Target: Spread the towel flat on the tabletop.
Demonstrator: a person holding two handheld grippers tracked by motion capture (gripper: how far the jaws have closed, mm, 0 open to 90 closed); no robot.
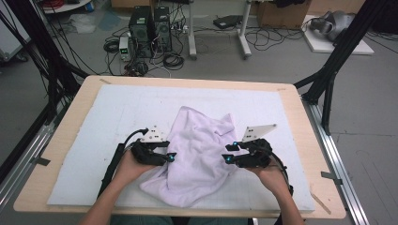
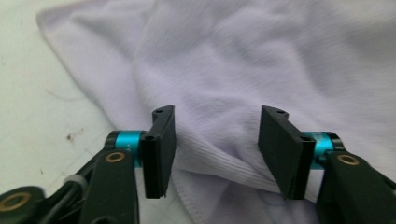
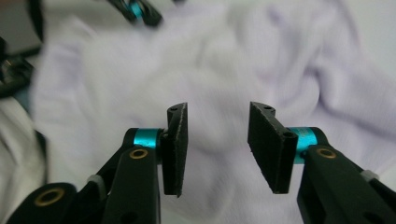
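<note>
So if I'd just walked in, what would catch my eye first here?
Probably the crumpled pale lilac cloth, heaped mid-table on a white mat. Next, the two black hand-held grippers at its sides, the left gripper at its left edge and the right gripper at its right, both with jaws open. Beyond the table, computer towers sit among tangled cables on the floor.

The high view looks forward and down from above the near edge of the surface (image 1: 61, 140), taking in floor beyond. Each claw view sits close behind its own jaws, facing the pale cloth (image 2: 261, 60), which all three views share.
</note>
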